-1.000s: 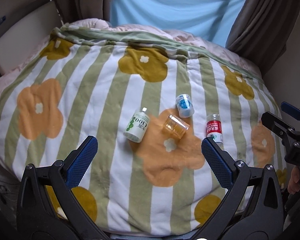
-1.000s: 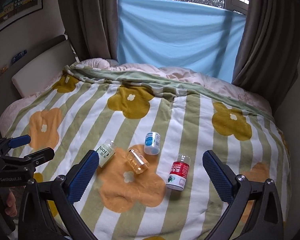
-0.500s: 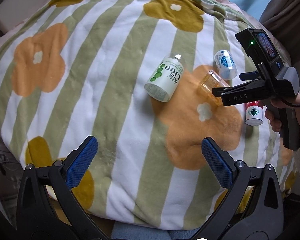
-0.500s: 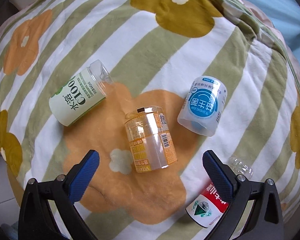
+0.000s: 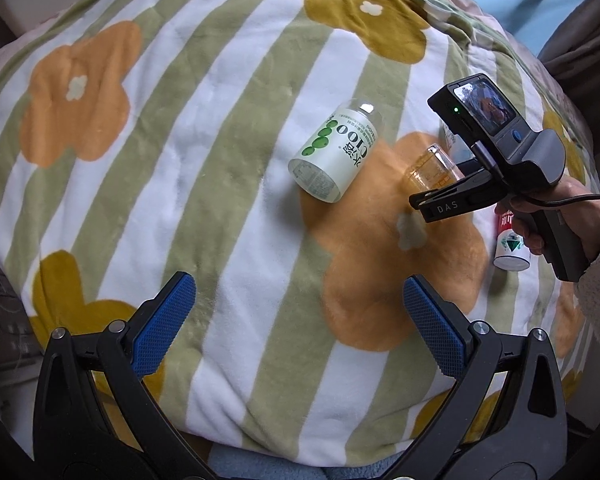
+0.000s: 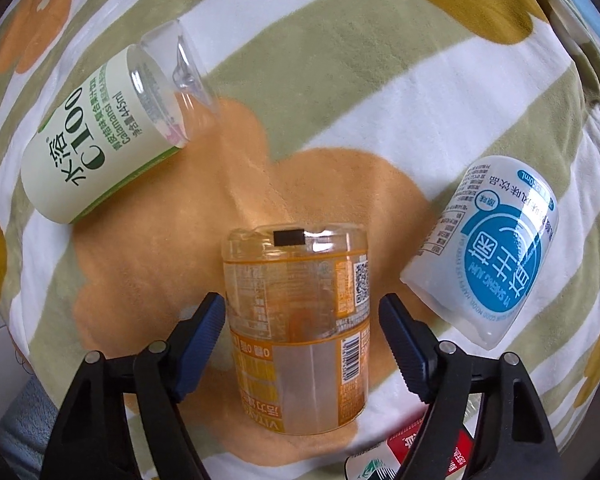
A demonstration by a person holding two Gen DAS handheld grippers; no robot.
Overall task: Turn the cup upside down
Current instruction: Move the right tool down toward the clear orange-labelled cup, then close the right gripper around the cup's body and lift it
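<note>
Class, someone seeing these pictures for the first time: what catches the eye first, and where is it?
The clear orange cup lies on its side on the flowered blanket, between the open blue pads of the right gripper. A green-labelled bottle lies to its left, a blue-labelled one to its right.

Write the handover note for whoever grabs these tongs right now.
Right tongs: open, straddling the orange cup, pads on either side, no clear contact yet.
Left tongs: open, empty, hanging back over the near edge of the blanket.
The cup lies on its side on the orange flower print, between the green C100 bottle and the blue-label bottle; a red-label bottle is just below it.
Done: approach and alignment.
Left: close on the cup, lift, turn it mouth-down, set it on the blanket.
</note>
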